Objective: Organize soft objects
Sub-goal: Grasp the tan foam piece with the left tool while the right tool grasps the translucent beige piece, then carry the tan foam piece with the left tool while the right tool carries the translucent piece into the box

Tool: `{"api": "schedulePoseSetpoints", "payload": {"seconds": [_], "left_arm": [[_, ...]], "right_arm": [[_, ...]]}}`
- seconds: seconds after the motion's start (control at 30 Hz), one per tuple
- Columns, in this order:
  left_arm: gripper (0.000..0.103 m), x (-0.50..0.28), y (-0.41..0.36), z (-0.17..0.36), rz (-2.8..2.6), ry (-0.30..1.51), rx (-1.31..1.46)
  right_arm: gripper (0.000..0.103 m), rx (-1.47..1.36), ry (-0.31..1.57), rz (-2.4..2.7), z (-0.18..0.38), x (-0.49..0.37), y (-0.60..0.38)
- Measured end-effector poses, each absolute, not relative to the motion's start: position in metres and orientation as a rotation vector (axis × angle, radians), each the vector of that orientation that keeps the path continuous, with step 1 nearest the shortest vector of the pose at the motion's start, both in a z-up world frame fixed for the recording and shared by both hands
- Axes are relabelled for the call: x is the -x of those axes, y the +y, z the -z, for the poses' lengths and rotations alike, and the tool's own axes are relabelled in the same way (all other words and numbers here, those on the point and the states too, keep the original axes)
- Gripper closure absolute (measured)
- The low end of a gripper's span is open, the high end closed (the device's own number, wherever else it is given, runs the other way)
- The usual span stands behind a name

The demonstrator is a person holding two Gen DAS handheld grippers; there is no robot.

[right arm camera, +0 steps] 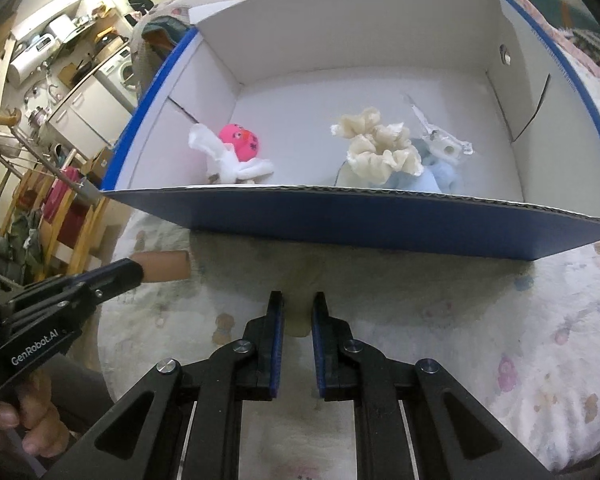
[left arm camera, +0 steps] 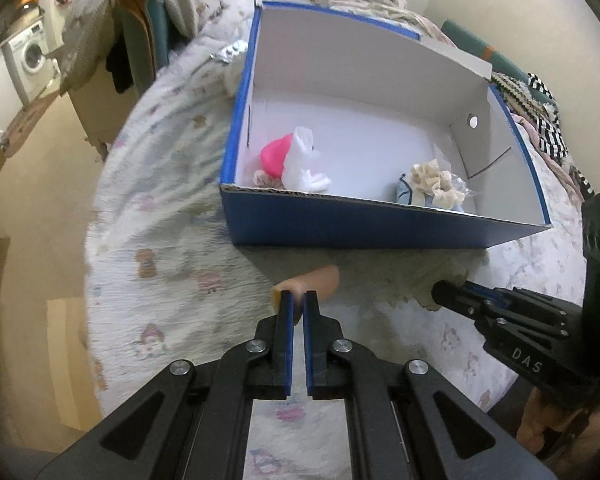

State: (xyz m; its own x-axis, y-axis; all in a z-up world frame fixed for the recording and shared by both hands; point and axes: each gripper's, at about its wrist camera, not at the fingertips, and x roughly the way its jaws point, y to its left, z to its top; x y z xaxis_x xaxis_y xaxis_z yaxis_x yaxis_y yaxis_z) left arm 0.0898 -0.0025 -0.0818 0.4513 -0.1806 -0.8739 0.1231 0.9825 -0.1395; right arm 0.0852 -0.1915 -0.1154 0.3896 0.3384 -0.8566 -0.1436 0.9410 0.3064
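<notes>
At the left of the right wrist view, the left gripper pinches the peach-coloured, tube-like end of a pale, fuzzy soft toy lying on the crinkled floral quilt just below the box. At lower centre the right gripper is clamped on the toy's cream plush middle. Above, in the upper half of the frame, the blue corrugated cardboard box with smooth white inside holds, at left, a round pink toy wrapped in white cloth, and at right a ruffled cream scrunchie on light-blue fluff beside a clear plastic piece.
</notes>
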Motion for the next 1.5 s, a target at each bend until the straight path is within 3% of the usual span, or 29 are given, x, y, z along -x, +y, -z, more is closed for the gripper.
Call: {"api": "schedulePoseSetpoints", "payload": {"seconds": [0.5,0.93,1.33,1.5], "left_arm": [[0.099,-0.058,-0.012,0.031,0.156,0.920,0.014],[0.099,-0.092,-0.019,-0.016,0.167,0.834,-0.012],[0.099,-0.138,-0.027,-0.015,0.154,0.830,-0.050],[0.099,-0.154,-0.032,-0.004,0.154,0.838,-0.061]], "right_arm": [[0.089,-0.205,1.020,-0.322,0.072,-0.056,-0.205],[0.089,-0.209,0.914,-0.335,0.021,-0.077,-0.227],[0.089,-0.157,0.855,-0.284,0.001,-0.113,-0.257],[0.089,-0.252,0.877,-0.288,0.020,-0.128,-0.272]]}}
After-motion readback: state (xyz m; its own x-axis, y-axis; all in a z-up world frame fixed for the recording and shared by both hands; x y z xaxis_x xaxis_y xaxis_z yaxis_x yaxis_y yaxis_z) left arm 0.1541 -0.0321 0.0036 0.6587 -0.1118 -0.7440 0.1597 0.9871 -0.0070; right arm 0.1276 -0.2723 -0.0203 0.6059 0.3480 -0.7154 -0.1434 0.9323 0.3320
